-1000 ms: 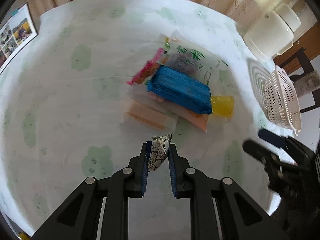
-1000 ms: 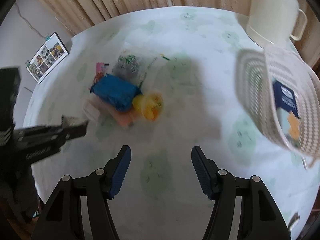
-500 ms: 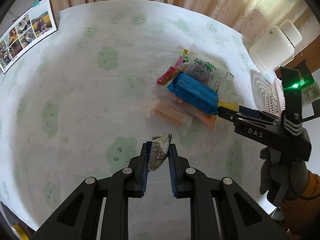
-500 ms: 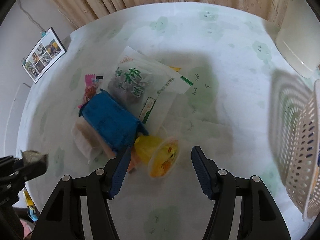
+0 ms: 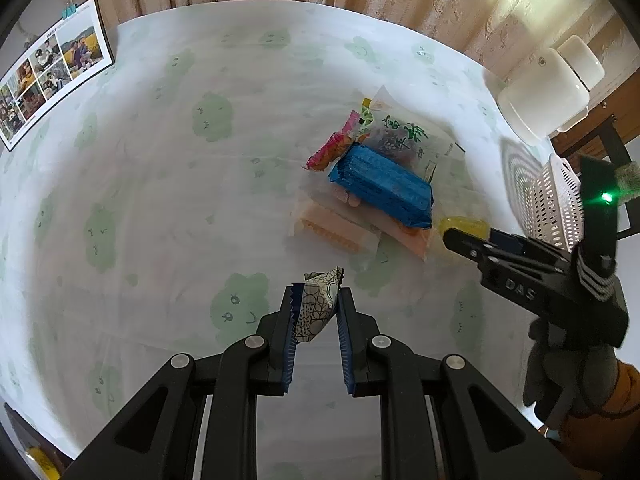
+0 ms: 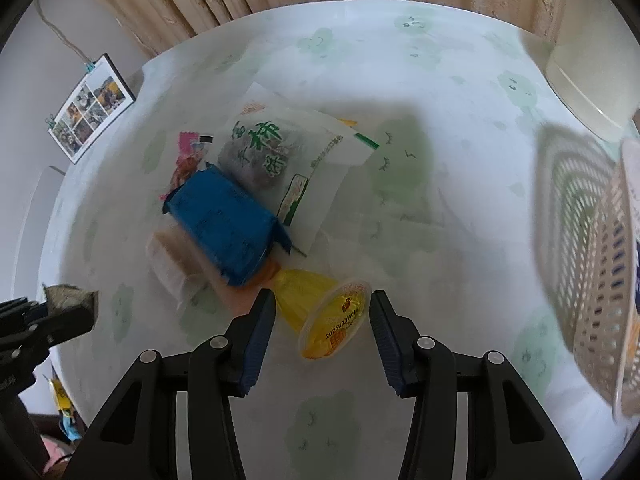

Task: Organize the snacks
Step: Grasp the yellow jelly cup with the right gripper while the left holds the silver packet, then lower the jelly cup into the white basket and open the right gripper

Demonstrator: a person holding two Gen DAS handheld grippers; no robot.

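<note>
Left claw [image 5: 316, 304]: clamped on a small patterned black-and-white wrapped snack [image 5: 318, 306], held above the pale tablecloth with green cloud prints [image 5: 160, 200].
Right claw [image 6: 322, 312]: jaws closing around a yellow plastic jelly cup [image 6: 324, 316] lying on its side; pads not yet pressing it.
Snack pile: blue foil packet [image 6: 224, 224] lies atop peach wafer packs [image 6: 180, 264], with a clear green-lettered bag [image 6: 280, 152] and a pink wrapper [image 6: 190, 158] just beside it.
White perforated plastic basket [image 6: 592, 280]: near the table's right edge, well apart from the pile.

Right tool [image 6: 322, 309] moved over yellow jelly cup [image 6: 329, 316], jaws closing around it
</note>
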